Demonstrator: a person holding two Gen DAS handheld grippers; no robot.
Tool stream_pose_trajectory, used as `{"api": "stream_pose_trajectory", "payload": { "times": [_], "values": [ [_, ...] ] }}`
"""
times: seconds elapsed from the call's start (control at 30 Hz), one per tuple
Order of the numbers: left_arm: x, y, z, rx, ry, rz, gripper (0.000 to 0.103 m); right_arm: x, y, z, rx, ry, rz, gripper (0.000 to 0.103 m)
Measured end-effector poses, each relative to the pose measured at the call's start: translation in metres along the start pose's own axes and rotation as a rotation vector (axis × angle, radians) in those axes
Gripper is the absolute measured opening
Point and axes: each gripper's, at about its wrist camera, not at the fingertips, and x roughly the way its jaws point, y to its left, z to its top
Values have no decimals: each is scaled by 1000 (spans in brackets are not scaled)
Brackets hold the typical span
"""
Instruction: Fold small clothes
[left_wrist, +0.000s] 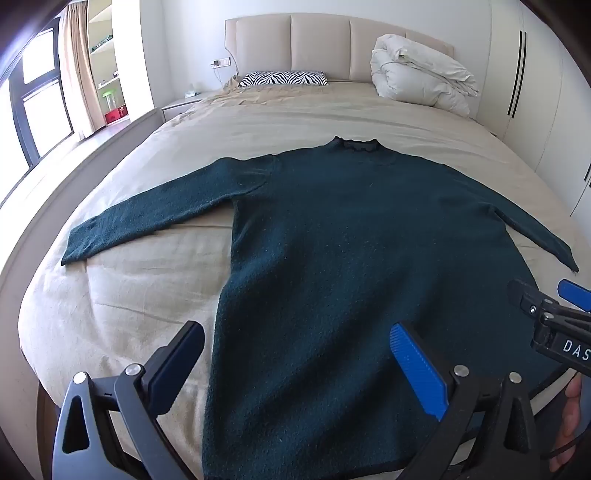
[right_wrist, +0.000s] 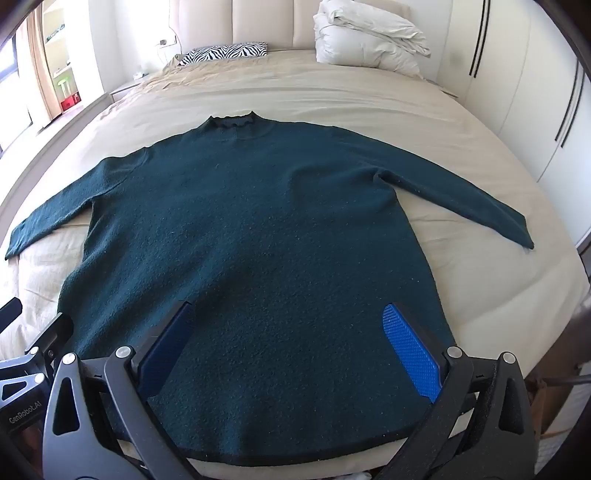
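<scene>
A dark green long-sleeved sweater (left_wrist: 332, 258) lies flat on the beige bed (left_wrist: 129, 288), collar away from me, both sleeves spread out; it also shows in the right wrist view (right_wrist: 258, 229). My left gripper (left_wrist: 299, 350) is open above the sweater's lower left part, holding nothing. My right gripper (right_wrist: 291, 336) is open above the sweater's lower middle near the hem, holding nothing. The right gripper also shows at the right edge of the left wrist view (left_wrist: 546, 306), and the left gripper at the left edge of the right wrist view (right_wrist: 33, 332).
A zebra-print pillow (left_wrist: 283, 78) and a folded white duvet (left_wrist: 421, 74) lie at the headboard. A white wardrobe (left_wrist: 535, 92) stands to the right. A window and shelves (left_wrist: 107, 74) are to the left. The bed's foot edge (right_wrist: 303, 467) is right below the hem.
</scene>
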Motion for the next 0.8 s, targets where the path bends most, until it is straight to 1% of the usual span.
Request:
{"api": "stream_pose_trajectory", "payload": {
  "times": [0.4,0.43,0.67,0.8],
  "values": [
    [1,-1,-11,2,-4,9,103,1,2,3,-2,1,-3,103],
    [2,5,-4,-8,8,2,103,1,2,3,-2,2,-3,103],
    [3,5,-7,-7,9,2,103,4,8,-8,0,-3,-11,103],
    [3,5,-5,-8,11,2,103,4,7,-5,6,2,-11,103]
  ]
}}
